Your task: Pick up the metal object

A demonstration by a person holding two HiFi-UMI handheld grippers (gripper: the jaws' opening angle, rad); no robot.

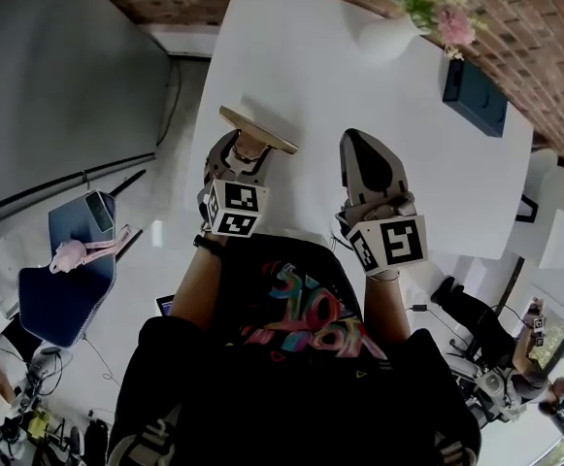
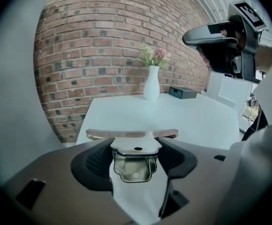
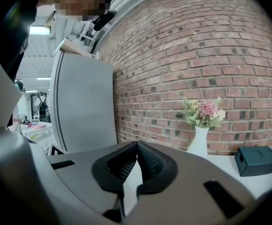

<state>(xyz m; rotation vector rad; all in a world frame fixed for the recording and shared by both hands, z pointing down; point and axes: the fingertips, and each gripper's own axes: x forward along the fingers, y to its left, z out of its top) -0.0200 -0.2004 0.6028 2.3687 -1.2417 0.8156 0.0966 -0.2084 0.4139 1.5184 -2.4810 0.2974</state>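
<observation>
Between left gripper [image 2: 136, 147] jaws, metal object [image 2: 135, 167].

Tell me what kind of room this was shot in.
Likely an office or lab workspace, not a home: a plain white table set against an exposed brick wall, a white vase of flowers on it, and cluttered gear and cables beyond the table's edge.

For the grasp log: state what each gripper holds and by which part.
Left gripper holds the metal object by its bracket stem, just under the flat top bar. Right gripper is shut on nothing.
</observation>
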